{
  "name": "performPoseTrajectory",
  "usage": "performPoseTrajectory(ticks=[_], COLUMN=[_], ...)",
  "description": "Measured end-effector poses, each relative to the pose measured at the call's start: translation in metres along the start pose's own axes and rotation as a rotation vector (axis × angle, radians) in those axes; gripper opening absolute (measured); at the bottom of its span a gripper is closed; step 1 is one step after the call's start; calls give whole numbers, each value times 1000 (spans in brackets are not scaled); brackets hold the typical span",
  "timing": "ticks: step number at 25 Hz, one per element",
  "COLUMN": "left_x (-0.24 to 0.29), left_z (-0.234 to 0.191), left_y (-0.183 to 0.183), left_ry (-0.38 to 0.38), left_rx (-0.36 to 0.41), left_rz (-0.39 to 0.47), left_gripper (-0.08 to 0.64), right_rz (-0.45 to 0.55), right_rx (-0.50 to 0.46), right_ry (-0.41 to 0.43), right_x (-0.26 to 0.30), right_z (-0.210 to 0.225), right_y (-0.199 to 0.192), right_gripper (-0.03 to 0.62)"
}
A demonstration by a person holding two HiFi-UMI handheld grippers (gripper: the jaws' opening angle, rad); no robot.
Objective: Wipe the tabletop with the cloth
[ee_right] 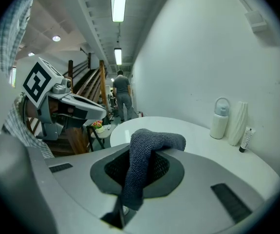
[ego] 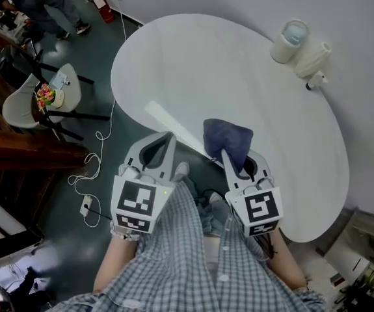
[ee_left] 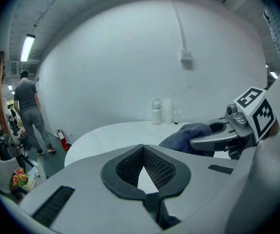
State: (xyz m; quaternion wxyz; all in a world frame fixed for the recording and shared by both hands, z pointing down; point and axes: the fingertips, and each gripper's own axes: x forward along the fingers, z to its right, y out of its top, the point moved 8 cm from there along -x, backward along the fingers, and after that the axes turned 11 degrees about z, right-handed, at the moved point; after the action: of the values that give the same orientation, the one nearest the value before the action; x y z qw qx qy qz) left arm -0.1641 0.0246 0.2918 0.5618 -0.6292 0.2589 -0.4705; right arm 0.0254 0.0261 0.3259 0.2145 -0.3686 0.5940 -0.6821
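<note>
Our right gripper is clamped on the dark blue cloth. A fold is pinched between the jaws so the bunched bulk pokes out ahead, ready to press down. The cloth sits over the near edge of the white tabletop; we cannot tell whether it touches. Our left gripper, jaws together on nothing, hangs just off that edge, probably to leave the wiping path free.
</note>
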Motion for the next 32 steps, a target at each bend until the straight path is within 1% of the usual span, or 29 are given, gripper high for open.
performPoseTrajectory(ticks=[6,13,23,28,32], left_x=[26,44,49,55,61], left_z=[-27,-58,-102,-109,-113], left_y=[4,4,-3,-6,-7], left_ry=[-85,-153,-195,-222,-230], left_rx=[26,54,70,81,83], left_rz=[-4,-12,-23,-36,-42], left_gripper=[3,3,3,3,3], right_rz=[-32,-58,-75,-88,-115], right_rx=[39,88,117,137,125], right_ry=[-34,-62,-15,2,10], right_x=[21,52,107,124,136], right_z=[-9,-23,-58,-61,-59], right_y=[-5,-12,-17,-27,-39], right_gripper=[34,34,34,34,34])
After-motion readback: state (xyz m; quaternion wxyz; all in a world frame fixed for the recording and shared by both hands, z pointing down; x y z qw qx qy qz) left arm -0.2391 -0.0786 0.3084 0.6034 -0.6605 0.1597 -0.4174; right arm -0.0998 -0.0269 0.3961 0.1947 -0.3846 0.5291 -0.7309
